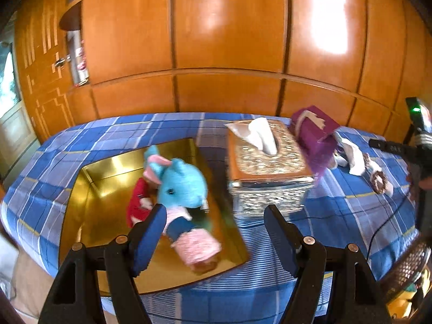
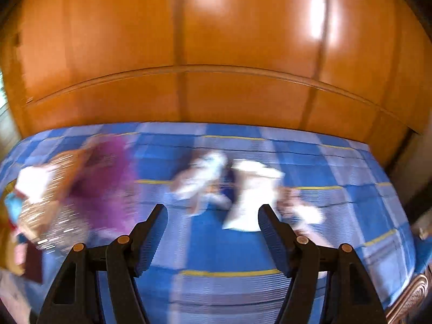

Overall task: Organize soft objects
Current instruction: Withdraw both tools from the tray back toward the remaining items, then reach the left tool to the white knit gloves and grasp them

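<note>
A blue plush elephant [image 1: 182, 186] in pink clothes lies in a gold tray [image 1: 108, 186] on the blue checked bed, with a red soft toy [image 1: 139, 202] beside it. My left gripper [image 1: 214, 226] is open above the tray's right side, and its left finger is in front of the elephant. A white and blue soft toy [image 1: 353, 156] lies on the bed at the right. In the blurred right wrist view my right gripper [image 2: 213, 224] is open above the bed, with white soft toys [image 2: 251, 189] just beyond its fingertips.
A silver tissue box [image 1: 266, 167] stands right of the tray, with a purple box [image 1: 314, 129] behind it. Wooden wardrobe doors [image 1: 229, 40] run along the far side of the bed. The other gripper's handle [image 1: 415, 145] shows at the right edge.
</note>
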`<state>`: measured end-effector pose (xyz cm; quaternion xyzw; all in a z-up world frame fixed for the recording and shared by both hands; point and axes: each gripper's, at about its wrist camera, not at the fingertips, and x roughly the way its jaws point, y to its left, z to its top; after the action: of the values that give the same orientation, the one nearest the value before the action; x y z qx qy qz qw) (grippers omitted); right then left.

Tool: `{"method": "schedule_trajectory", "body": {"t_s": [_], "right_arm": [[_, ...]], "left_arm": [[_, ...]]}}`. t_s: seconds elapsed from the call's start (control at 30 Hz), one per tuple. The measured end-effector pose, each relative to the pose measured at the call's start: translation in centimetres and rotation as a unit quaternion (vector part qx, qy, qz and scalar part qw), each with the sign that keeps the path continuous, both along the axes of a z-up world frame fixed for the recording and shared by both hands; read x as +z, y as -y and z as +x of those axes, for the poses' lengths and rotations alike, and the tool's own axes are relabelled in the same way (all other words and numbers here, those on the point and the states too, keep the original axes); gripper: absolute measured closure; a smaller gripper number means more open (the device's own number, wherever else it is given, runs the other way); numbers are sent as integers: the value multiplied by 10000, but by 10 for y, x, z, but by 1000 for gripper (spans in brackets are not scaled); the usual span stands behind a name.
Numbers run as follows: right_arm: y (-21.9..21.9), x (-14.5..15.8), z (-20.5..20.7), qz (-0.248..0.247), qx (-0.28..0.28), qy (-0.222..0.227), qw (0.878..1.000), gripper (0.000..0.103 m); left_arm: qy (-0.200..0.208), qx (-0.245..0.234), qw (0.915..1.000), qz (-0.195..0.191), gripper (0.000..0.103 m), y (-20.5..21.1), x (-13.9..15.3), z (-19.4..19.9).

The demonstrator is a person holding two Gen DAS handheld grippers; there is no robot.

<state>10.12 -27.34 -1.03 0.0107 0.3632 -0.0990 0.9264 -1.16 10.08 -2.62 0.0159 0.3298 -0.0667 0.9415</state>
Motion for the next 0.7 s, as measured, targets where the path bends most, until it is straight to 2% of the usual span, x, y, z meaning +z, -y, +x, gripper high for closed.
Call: {"method": "schedule_trajectory", "body": {"t_s": [0.17, 0.3, 0.47, 0.7], "right_arm": [[63, -18, 5, 113, -909, 69, 9958, 33], [100, -30, 4, 891, -1425, -47, 9858, 33], [118, -39, -4, 1529, -1633, -99, 9746, 33], [125, -43, -10, 1909, -1753, -92, 9658, 33]], "left_arm": [[-14, -296, 9993, 208, 28, 28, 2, 0], [-38, -558, 9979, 341, 28, 49, 2, -1], [-96, -857, 9955, 393, 28, 72, 0, 2], [-129, -1198, 9914, 509, 28, 104, -2, 5]]}}
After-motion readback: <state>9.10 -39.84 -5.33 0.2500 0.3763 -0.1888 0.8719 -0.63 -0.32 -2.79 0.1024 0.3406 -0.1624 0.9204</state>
